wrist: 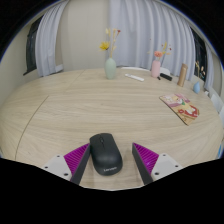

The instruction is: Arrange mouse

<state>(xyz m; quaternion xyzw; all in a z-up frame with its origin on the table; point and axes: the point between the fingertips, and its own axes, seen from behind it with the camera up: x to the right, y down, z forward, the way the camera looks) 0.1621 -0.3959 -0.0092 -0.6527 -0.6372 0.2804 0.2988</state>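
Mouse (105, 155) sat on the table (60, 125) between your hand-held gripper's (110, 163) 2 spread fingers, with gaps either side. You hadn't grasped it, so arranging seemingly remained undone.

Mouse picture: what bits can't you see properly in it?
1. Gripper view: the near end of the mouse runs out of sight between the tongs, so whether the pads touch it cannot be told.
2. The flowers in the vase are too small to name.
3. The cover of the book is too small to read.
4. The small things by the curtain are blurred.
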